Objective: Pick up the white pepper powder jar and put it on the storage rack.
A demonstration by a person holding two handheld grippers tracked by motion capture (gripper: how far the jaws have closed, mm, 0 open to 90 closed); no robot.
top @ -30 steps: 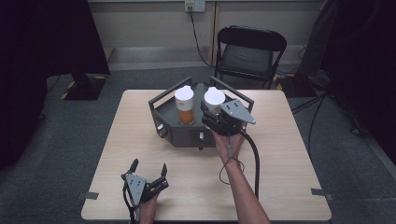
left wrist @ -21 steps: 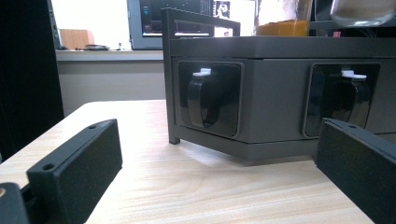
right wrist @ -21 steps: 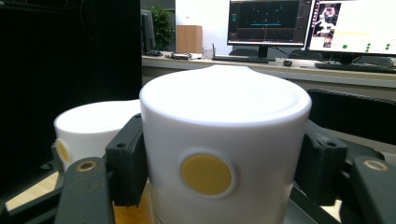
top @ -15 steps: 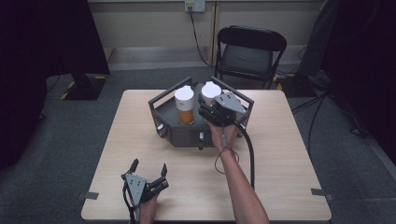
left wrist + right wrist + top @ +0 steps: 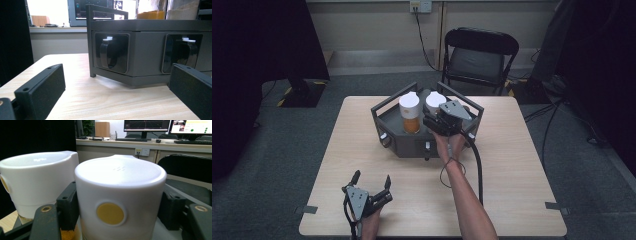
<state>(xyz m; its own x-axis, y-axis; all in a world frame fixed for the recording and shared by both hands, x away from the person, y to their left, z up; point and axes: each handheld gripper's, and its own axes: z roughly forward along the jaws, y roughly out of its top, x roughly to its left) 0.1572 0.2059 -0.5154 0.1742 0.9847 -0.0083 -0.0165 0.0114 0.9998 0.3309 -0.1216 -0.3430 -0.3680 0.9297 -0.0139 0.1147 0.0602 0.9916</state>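
Note:
A dark grey caddy [image 5: 404,145] with handle bars stands mid-table. Two white-lidded jars are in it. The left jar [image 5: 410,112] has orange contents. My right gripper [image 5: 435,114] is shut on the right jar [image 5: 435,100], gripping just below its lid. In the right gripper view the black pads [image 5: 67,205] press both sides of that jar [image 5: 120,195], which has a yellow dot on its front, and the other jar [image 5: 37,180] stands close beside it. My left gripper [image 5: 372,177] rests open near the table's front edge. Its jaws point at the caddy's front [image 5: 147,52].
Two recessed latches [image 5: 110,52] sit in the caddy's front faces. A black chair [image 5: 479,55] stands behind the table. The right gripper's cable [image 5: 477,170] trails along the forearm. Bare tabletop [image 5: 522,165] lies right of the caddy.
The right gripper, shut on its jar, has shifted slightly left and away, bringing it closer to the orange-filled jar. The left gripper has stayed still.

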